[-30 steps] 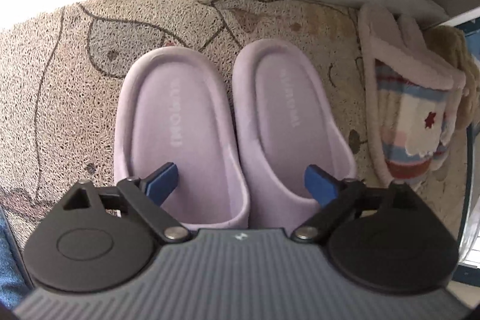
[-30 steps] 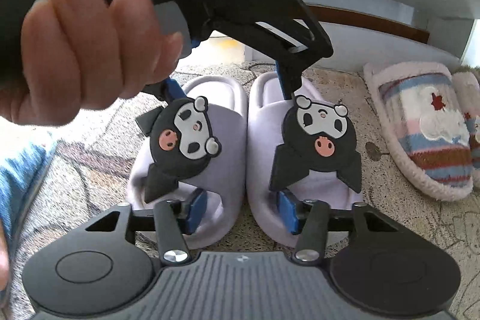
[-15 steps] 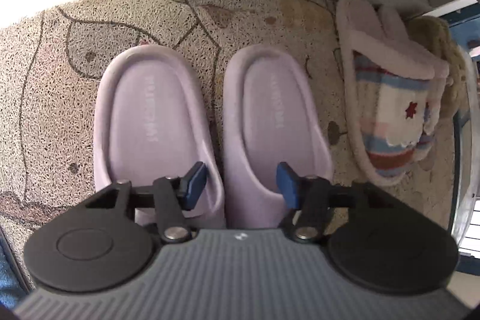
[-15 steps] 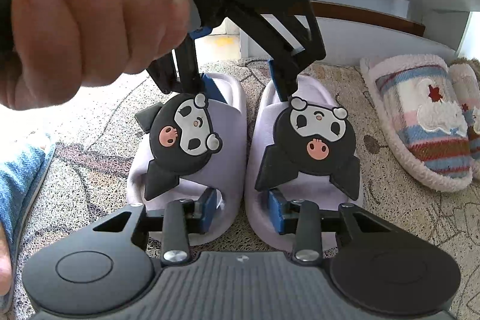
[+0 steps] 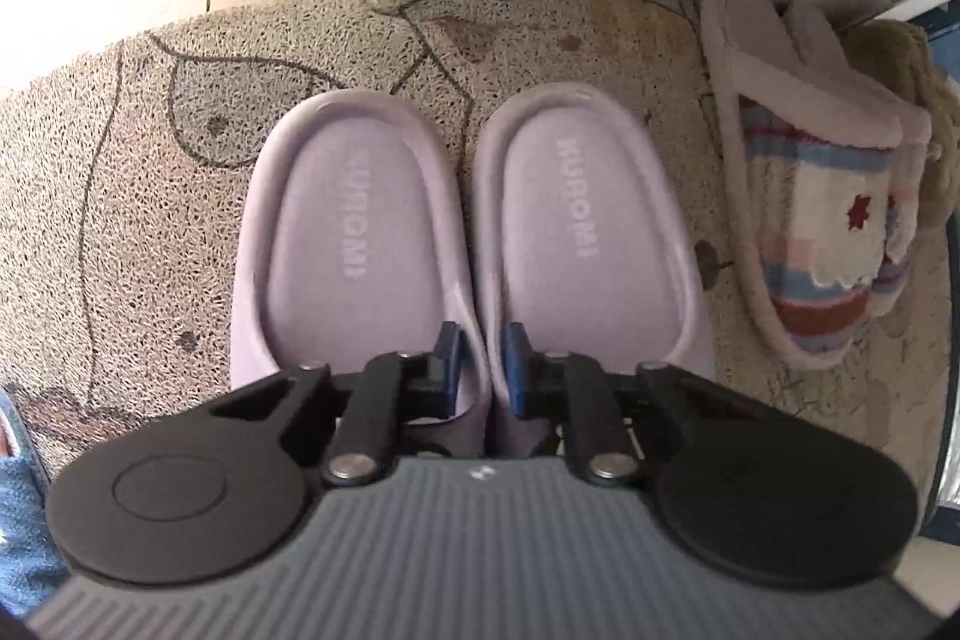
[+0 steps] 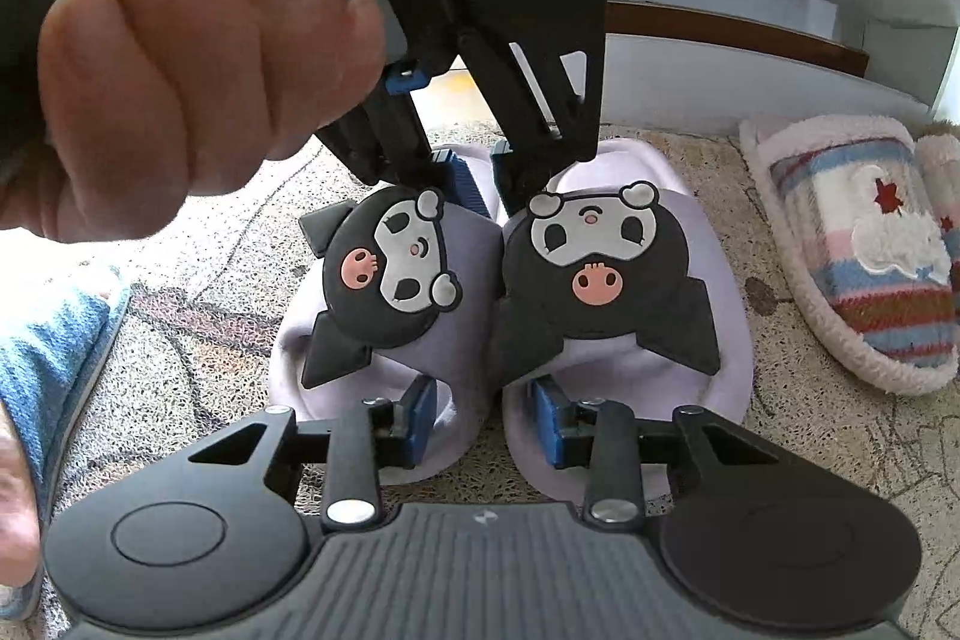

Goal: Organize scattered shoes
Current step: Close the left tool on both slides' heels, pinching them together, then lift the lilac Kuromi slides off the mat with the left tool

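Two lilac Kuromi slippers [image 5: 468, 244] side by side on a mat [image 5: 120, 196]; left tongs [image 5: 480, 370] clamp their adjoining inner walls, right tongs [image 6: 483, 421] pinch the adjoining toe edges.

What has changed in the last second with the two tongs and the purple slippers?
The left tongs have just been closing and now pinch the two purple slippers together by their inner walls, so the gap between the pair has closed. The right tongs closed a little at the toe ends. The striped fluffy slippers and the mat stayed as they were.
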`<state>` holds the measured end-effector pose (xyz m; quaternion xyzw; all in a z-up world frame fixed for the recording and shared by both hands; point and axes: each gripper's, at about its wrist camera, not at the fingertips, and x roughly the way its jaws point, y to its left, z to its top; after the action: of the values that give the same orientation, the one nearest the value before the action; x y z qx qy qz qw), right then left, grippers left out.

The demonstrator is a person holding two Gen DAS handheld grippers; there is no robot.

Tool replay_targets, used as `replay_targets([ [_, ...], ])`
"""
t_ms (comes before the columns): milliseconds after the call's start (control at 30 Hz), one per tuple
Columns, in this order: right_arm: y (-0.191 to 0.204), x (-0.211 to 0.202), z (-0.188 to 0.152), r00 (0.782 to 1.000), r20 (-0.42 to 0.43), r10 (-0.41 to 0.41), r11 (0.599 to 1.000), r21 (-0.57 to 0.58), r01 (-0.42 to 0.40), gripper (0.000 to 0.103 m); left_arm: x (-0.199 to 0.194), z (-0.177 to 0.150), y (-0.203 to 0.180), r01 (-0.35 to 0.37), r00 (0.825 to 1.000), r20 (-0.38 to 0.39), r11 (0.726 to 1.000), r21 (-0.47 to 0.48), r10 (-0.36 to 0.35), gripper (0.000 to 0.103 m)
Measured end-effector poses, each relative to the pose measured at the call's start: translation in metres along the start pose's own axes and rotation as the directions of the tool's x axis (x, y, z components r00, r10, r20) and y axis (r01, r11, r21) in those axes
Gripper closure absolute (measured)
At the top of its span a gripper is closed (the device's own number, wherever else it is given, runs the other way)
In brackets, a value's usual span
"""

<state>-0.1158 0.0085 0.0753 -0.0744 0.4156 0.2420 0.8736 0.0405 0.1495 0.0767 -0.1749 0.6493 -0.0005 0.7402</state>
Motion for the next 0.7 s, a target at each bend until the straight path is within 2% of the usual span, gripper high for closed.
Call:
replay_targets([
  [300,0.005,-0.003,0.003,1.0,-0.004,0.007,1.0,-0.021,-0.007,0.066,-0.007,-0.001,0.002,-0.009,1.0,-0.003,1.0,-0.019,0.009,0.09],
  [567,0.01,-0.018,0.001,0.999,-0.028,-0.023,0.996,-0.085,0.02,0.068,-0.017,-0.017,-0.017,-0.022,1.0,0.015,0.999,0.034,0.021,0.09],
  [600,0.011,-0.022,0.0,0.999,-0.036,-0.03,0.994,-0.106,0.026,0.071,-0.018,-0.02,-0.02,-0.028,0.999,0.018,0.999,0.046,0.027,0.09],
  [633,0.011,-0.024,-0.001,0.999,-0.04,-0.031,0.993,-0.111,0.027,0.079,-0.019,-0.024,-0.024,-0.034,0.999,0.021,0.998,0.057,0.033,0.09],
  [700,0.012,-0.027,-0.002,0.998,-0.049,-0.033,0.993,-0.118,0.027,0.085,-0.022,-0.029,-0.029,-0.037,0.999,0.025,0.996,0.076,0.035,0.09],
])
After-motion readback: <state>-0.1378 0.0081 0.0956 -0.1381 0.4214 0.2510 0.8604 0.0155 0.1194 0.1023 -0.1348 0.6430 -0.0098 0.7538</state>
